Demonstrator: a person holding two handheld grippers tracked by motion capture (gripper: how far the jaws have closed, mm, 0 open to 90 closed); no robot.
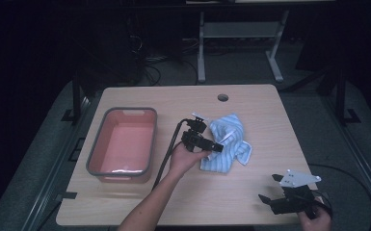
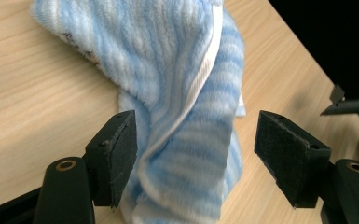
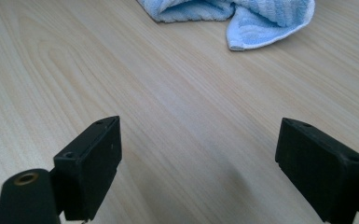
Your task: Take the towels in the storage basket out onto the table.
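- The blue striped towel [image 1: 227, 142] is seen crumpled near the middle of the table [image 1: 250, 202], well to the right of the pink tub [image 1: 123, 144].
- The left gripper [image 1: 218, 146] is held right at the towel. Its jaws are spread wide, and a raised fold [image 2: 186, 140] is seen between them, but nothing is squeezed yet.
- The right gripper [image 1: 265, 199] is kept far off by the near right corner, wide open and empty.
- The towel is best grabbed by the left gripper, since it is much nearer.
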